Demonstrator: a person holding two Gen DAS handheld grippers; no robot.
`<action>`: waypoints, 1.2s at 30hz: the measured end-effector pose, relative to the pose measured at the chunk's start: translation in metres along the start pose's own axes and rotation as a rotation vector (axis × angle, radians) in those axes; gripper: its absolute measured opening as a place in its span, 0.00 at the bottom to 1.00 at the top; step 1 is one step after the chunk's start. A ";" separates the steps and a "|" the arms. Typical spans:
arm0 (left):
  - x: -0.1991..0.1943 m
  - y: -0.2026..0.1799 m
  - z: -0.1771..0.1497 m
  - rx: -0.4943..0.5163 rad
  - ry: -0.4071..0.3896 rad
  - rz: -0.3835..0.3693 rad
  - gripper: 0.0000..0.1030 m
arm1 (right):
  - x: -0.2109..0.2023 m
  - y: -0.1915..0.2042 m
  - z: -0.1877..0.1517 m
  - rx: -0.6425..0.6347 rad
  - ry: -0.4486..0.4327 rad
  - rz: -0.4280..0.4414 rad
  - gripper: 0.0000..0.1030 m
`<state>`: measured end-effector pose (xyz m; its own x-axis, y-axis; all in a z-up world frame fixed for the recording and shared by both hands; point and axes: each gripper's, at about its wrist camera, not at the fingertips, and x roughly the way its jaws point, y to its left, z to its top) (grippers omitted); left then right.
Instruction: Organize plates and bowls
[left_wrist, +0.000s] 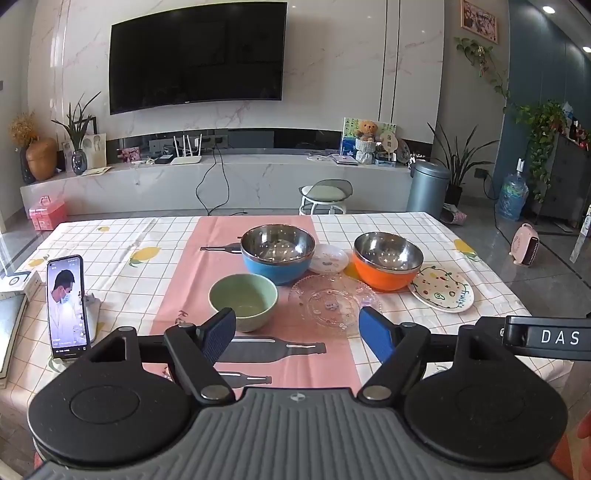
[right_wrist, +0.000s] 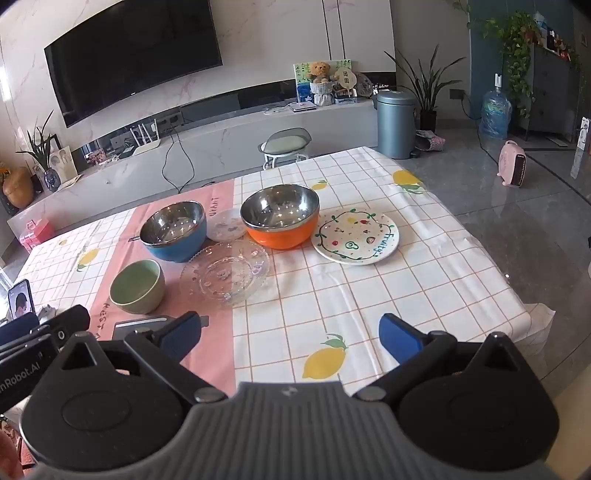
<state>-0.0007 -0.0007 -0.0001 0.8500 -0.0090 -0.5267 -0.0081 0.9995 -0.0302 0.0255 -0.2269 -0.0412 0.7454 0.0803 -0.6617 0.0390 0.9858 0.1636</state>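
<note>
On the table stand a green bowl (left_wrist: 243, 302) (right_wrist: 137, 286), a blue steel-lined bowl (left_wrist: 277, 253) (right_wrist: 174, 230) and an orange steel-lined bowl (left_wrist: 388, 260) (right_wrist: 280, 216). A clear glass plate (left_wrist: 334, 304) (right_wrist: 225, 272), a small white plate (left_wrist: 328, 258) (right_wrist: 226, 224) and a painted fruit plate (left_wrist: 441, 290) (right_wrist: 355, 236) lie among them. My left gripper (left_wrist: 297, 332) is open and empty, just short of the green bowl and glass plate. My right gripper (right_wrist: 290, 338) is open and empty above the cloth, nearer than the dishes.
A phone (left_wrist: 66, 306) stands propped at the table's left. The checked tablecloth (right_wrist: 369, 295) has a pink centre strip. The table's right edge (right_wrist: 517, 280) drops to a grey floor. A stool (left_wrist: 325, 194) stands beyond the far edge.
</note>
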 end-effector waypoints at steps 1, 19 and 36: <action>0.000 0.001 0.001 -0.011 0.006 -0.003 0.87 | 0.000 0.000 0.000 0.001 -0.004 0.001 0.97; -0.001 -0.007 -0.002 0.007 0.034 -0.003 0.87 | 0.002 0.000 -0.005 0.004 0.033 0.016 0.97; -0.001 -0.008 -0.003 0.008 0.033 -0.004 0.87 | 0.002 0.006 -0.008 -0.012 0.048 0.026 0.97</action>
<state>-0.0030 -0.0086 -0.0014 0.8319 -0.0135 -0.5548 -0.0008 0.9997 -0.0255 0.0222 -0.2195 -0.0470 0.7135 0.1125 -0.6916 0.0117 0.9850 0.1723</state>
